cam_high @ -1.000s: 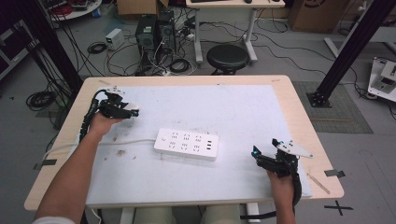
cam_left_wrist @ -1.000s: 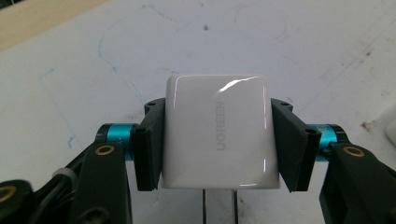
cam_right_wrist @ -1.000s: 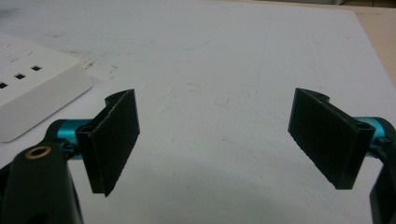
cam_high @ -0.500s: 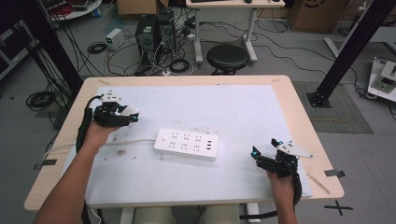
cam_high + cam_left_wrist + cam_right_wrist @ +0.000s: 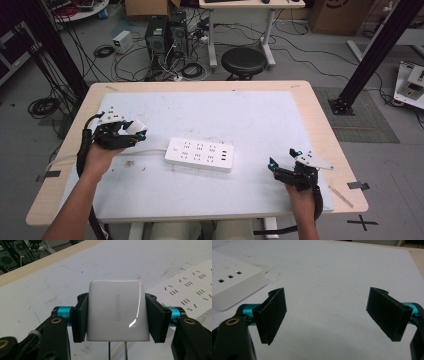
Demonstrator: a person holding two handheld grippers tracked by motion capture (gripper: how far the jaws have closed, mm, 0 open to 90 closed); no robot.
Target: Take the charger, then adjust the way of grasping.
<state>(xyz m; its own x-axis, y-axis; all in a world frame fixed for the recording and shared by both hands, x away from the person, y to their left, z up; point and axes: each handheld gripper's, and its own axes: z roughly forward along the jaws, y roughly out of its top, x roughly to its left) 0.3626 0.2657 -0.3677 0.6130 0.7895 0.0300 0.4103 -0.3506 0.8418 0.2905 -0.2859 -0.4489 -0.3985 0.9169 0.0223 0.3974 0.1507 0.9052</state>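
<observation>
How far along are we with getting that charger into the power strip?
Done: the left claw is shut on the white charger, lifted off the table with its prongs showing underneath. In hand: it hangs to the left of the power strip, apart from it. Left: line the prongs up and plug in. The right claw is open, holding nothing, near the strip's USB end.

The charger's [image 5: 117, 313] two prongs run off the bottom edge of the left gripper view, and its sides sit behind the jaws (only "UGREEN" reads). The power strip [image 5: 229, 285] is cut by the right gripper view's left edge.
</observation>
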